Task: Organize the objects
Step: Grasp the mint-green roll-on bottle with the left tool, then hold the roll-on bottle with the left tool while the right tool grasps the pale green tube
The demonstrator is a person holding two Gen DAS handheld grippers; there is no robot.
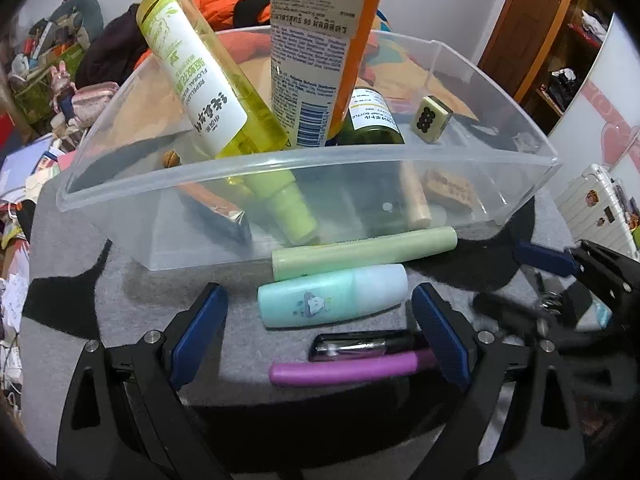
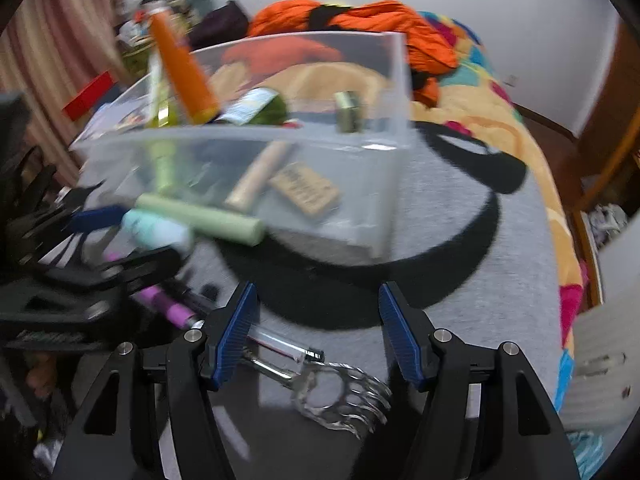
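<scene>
A clear plastic bin stands on a grey and black cloth. It holds a yellow spray bottle, an orange-edged tube, a green bottle, a mahjong tile and more. In front lie a pale green tube, a mint roll-on bottle, a dark pen-like item and a purple stick. My left gripper is open around the mint bottle, not touching it. My right gripper is open and empty over a clear claw-shaped clip.
The right gripper's black frame sits at the right edge of the left wrist view. The cloth lies on a bed with a colourful sheet and orange clothing. Clutter is piled at the left. A wooden door is at far right.
</scene>
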